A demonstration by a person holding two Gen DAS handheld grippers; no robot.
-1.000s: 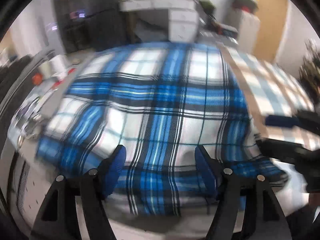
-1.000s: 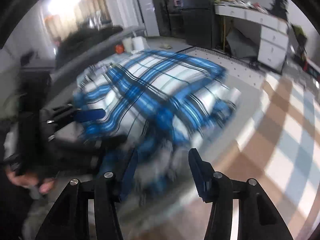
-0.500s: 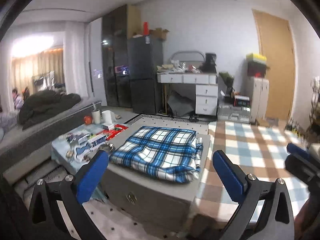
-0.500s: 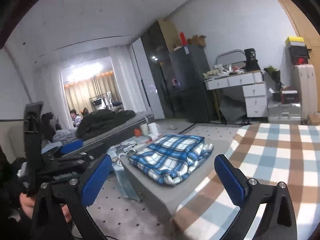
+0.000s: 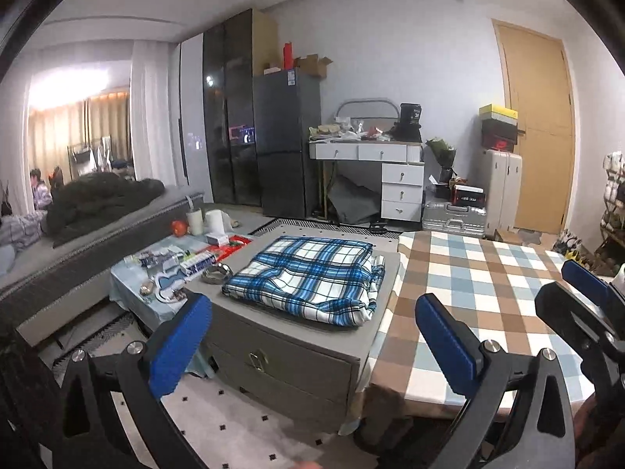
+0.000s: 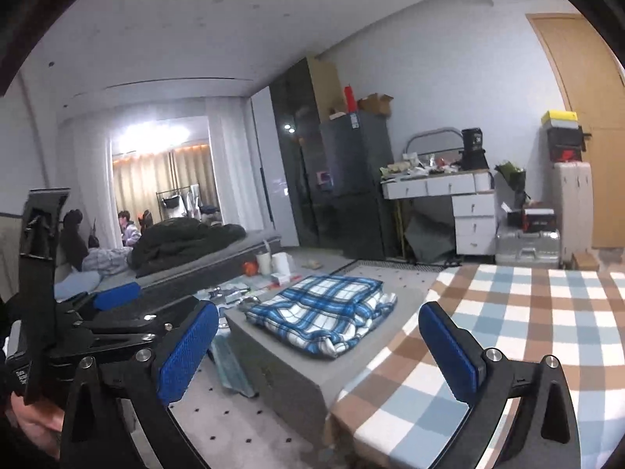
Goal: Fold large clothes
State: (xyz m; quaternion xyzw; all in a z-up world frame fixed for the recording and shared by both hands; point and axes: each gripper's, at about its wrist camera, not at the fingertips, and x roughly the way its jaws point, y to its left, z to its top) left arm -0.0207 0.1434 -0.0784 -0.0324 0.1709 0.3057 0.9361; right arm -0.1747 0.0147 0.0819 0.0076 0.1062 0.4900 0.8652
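A blue and white plaid garment lies folded into a flat rectangle on a grey drawer cabinet; it also shows in the right wrist view. My left gripper is open and empty, held well back from the cabinet. My right gripper is open and empty, also held back. The right gripper shows at the right edge of the left wrist view. The left gripper shows at the left of the right wrist view.
A table with a brown and blue checked cloth stands right of the cabinet. A low table with small items is to its left, beside a grey sofa. A white desk, fridge and suitcases line the back wall.
Both grippers pulled up and far back from the plaid garment, which filled the views a second ago. The jaws opened wider. The garment stays folded on the cabinet.
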